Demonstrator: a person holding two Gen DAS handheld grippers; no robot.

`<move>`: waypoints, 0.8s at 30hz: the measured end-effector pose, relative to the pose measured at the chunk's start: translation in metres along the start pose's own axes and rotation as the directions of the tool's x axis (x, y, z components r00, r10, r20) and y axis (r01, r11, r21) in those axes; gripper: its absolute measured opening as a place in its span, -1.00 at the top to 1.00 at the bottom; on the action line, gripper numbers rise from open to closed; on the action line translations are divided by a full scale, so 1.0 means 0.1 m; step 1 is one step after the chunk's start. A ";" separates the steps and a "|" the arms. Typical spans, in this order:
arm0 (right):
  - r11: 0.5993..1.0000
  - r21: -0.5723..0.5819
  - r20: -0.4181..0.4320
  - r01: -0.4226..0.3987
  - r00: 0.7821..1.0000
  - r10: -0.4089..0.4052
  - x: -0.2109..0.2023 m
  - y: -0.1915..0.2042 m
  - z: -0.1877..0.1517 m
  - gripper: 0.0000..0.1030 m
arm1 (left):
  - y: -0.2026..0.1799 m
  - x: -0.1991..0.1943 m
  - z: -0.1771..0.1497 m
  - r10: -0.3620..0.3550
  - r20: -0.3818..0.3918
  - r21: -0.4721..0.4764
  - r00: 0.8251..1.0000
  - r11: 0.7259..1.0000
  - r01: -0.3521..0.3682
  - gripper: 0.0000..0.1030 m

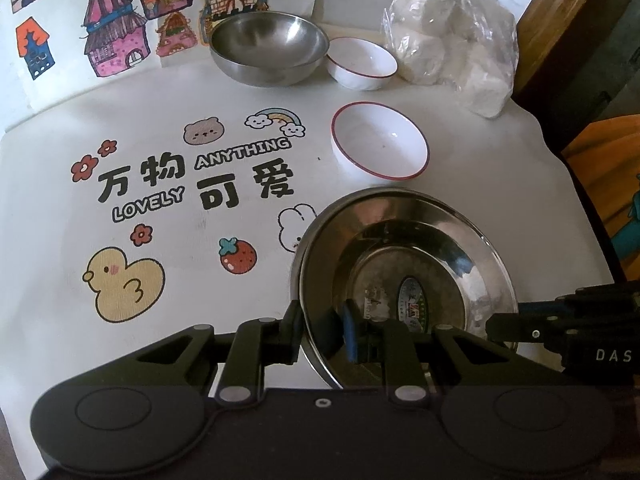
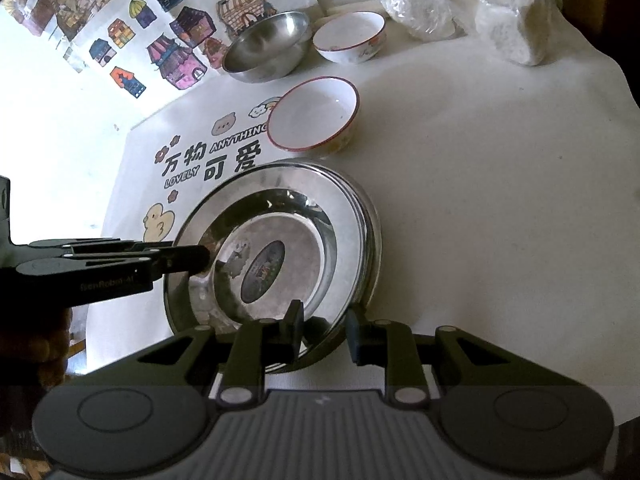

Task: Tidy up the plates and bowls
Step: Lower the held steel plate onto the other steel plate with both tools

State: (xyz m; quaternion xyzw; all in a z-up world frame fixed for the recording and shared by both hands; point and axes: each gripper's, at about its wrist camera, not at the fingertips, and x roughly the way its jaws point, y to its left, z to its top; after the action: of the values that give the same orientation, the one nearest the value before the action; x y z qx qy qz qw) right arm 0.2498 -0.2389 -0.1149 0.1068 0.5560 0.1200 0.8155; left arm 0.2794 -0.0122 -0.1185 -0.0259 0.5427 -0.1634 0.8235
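A shiny steel plate (image 1: 404,236) with a label in its well lies on top of a stack of like plates (image 2: 370,232) on the white printed table cover. My left gripper (image 1: 322,330) is shut on the plate's near-left rim, one finger outside it and the blue pad inside. My right gripper (image 2: 324,332) is shut on the plate's (image 2: 280,204) near-right rim. Each gripper shows in the other's view: the right gripper (image 1: 496,324) at the plate's right edge, the left gripper (image 2: 202,258) at its left edge.
Behind the plates stands a white bowl with a red rim (image 1: 380,142) (image 2: 314,114). Further back are a steel bowl (image 1: 268,46) (image 2: 268,46), a second white bowl (image 1: 362,62) (image 2: 350,36) and a plastic bag of white buns (image 1: 452,40) (image 2: 460,0). The table edge (image 1: 560,152) runs along the right.
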 end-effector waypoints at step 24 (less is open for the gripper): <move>1.000 0.017 -0.020 0.023 1.000 -0.023 0.08 0.07 0.06 0.47 | 0.06 0.09 0.08 -0.003 -0.039 0.034 0.999 0.999 0.005 0.53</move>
State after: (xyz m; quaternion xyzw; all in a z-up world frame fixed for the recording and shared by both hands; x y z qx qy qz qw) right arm 0.2576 -0.2299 -0.1178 0.1063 0.5662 0.1070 0.8104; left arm 0.2908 -0.0102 -0.1248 -0.0097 0.5555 -0.1747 0.8129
